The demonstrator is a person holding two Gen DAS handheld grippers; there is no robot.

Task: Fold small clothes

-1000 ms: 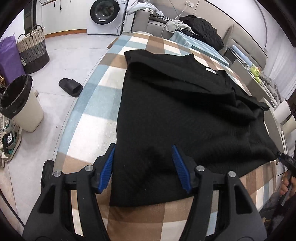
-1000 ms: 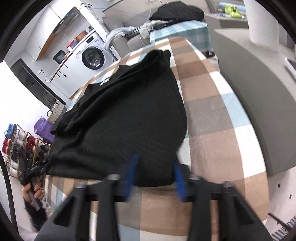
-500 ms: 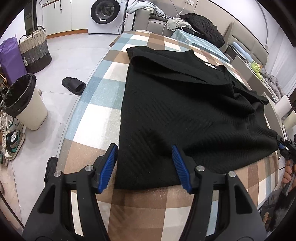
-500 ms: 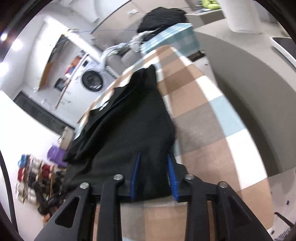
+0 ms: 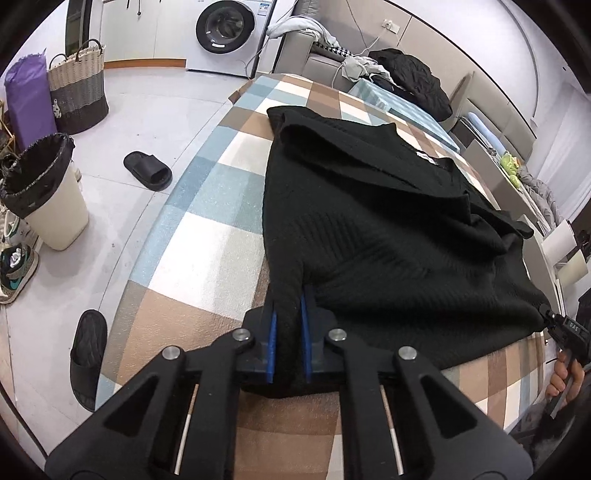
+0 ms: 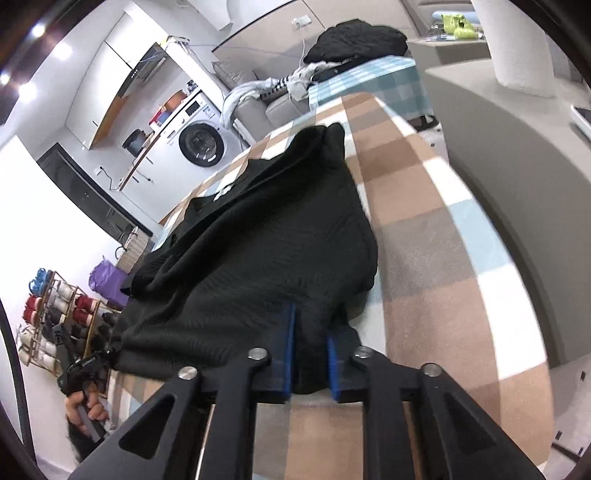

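A black knit sweater (image 5: 388, 229) lies spread on a checked tablecloth (image 5: 207, 236), collar end far from me. My left gripper (image 5: 287, 306) is shut on the sweater's near left hem corner, fabric bunched between the blue pads. In the right wrist view the same sweater (image 6: 266, 251) fills the middle, and my right gripper (image 6: 311, 332) is shut on its near right hem corner. Each gripper shows small at the edge of the other's view: the right one (image 5: 554, 321), the left one (image 6: 92, 363).
Left of the table on the floor are a bin with a black liner (image 5: 44, 192), black slippers (image 5: 147, 170), a woven basket (image 5: 77, 92) and shoes. A washing machine (image 5: 225, 33) and a sofa with clothes (image 5: 406, 74) stand beyond. A grey counter (image 6: 517, 192) runs along the table's right.
Both grippers have closed on the sweater's near hem corners; a second ago both were open around the hem. The hem fabric now bunches between the pads.
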